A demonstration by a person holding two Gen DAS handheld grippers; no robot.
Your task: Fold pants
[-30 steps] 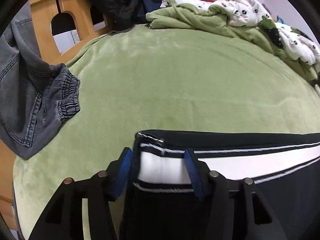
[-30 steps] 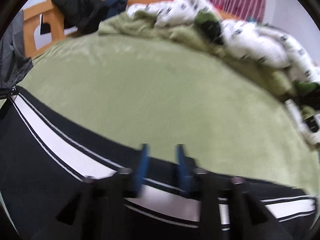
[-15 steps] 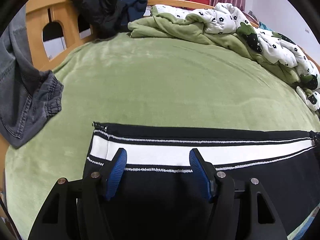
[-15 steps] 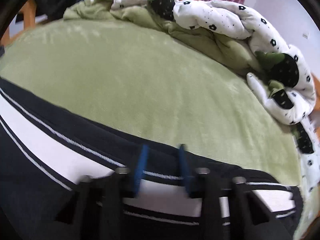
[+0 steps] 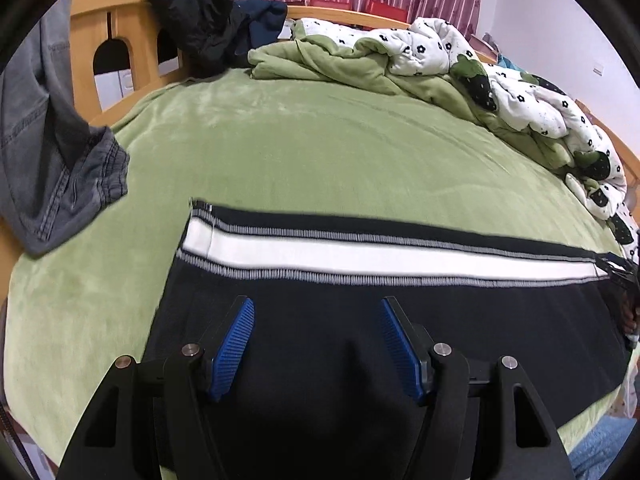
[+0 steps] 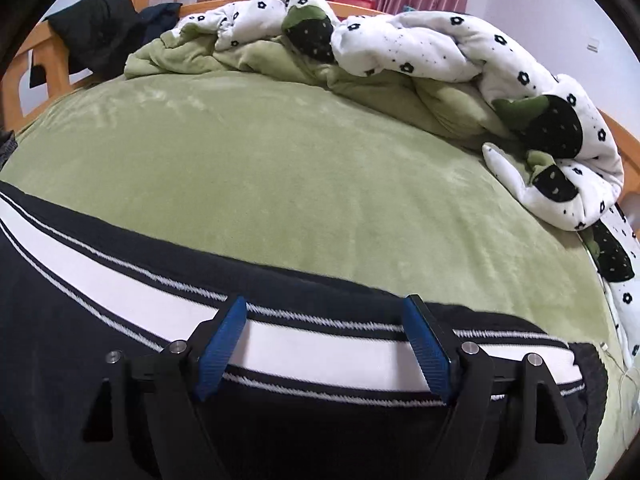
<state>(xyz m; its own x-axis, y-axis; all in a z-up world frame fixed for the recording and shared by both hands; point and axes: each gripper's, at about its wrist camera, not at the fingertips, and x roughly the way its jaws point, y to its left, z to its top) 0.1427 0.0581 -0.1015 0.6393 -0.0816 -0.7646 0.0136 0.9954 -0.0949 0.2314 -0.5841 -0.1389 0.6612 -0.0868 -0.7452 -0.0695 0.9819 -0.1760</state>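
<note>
The black pants (image 5: 440, 320) with a white side stripe lie flat across the near part of the green bed (image 5: 300, 148). In the right wrist view the pants (image 6: 100, 340) run from the left edge to the right. My left gripper (image 5: 316, 312) is open and empty above the black cloth, back from the stripe, near the pants' left end. My right gripper (image 6: 326, 310) is open and empty over the white stripe, near the pants' right end.
Grey jeans (image 5: 48, 152) hang over the wooden bed frame (image 5: 104, 32) at the left. Dark clothes (image 5: 200, 16) lie on the frame. A crumpled green and white quilt (image 6: 400, 64) runs along the far and right sides of the bed.
Both grippers have opened and let go of the pants' striped edge, which now lies flat on the bed. Both have drawn back from that edge.
</note>
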